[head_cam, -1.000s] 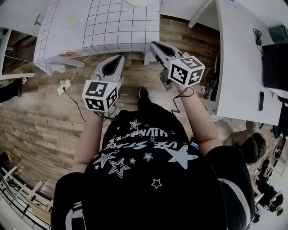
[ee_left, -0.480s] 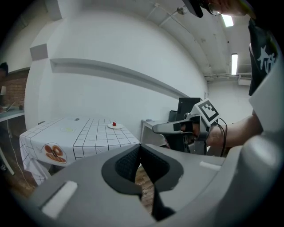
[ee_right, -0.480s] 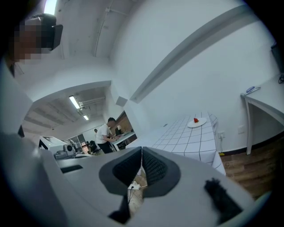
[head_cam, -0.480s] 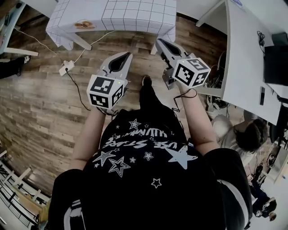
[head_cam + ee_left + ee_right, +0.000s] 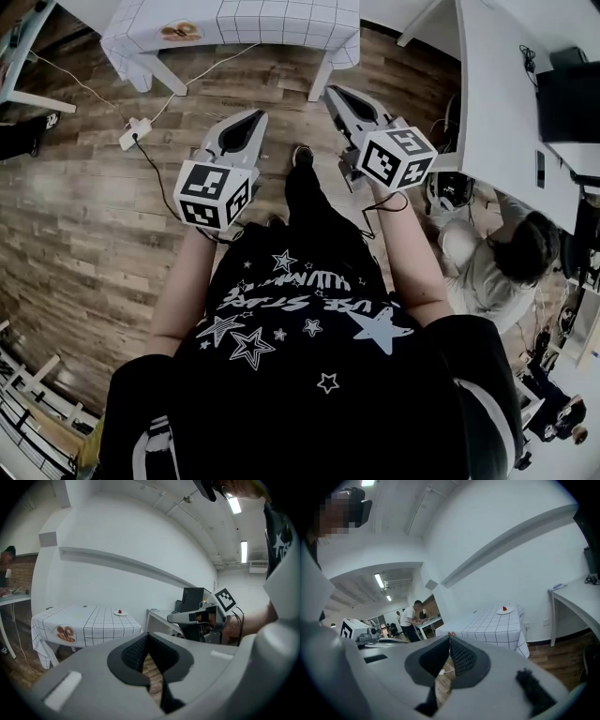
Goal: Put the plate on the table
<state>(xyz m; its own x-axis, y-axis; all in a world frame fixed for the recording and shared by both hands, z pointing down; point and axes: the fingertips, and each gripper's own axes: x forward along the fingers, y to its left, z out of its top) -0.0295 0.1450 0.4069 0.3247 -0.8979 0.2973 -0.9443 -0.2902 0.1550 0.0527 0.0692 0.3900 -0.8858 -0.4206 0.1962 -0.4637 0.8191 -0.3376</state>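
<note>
Ahead, table [image 5: 281, 28] edge near, floor [image 5: 277, 89] between; left hand-held gripper [image 5: 246, 120], right hand-held gripper [image 5: 335, 94] both closed, empty.

Open-plan office or lab, white desks [image 5: 494, 112], monitor [image 5: 567, 101], wood floor [image 5: 84, 225], ceiling strip lights [image 5: 378, 580], person [image 5: 411, 617] working behind

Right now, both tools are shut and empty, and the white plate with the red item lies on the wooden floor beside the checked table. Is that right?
One detail is wrong: the plate stands on the checked table, not the floor, as the left gripper view shows. The left tool and right tool are shut and empty.
</note>
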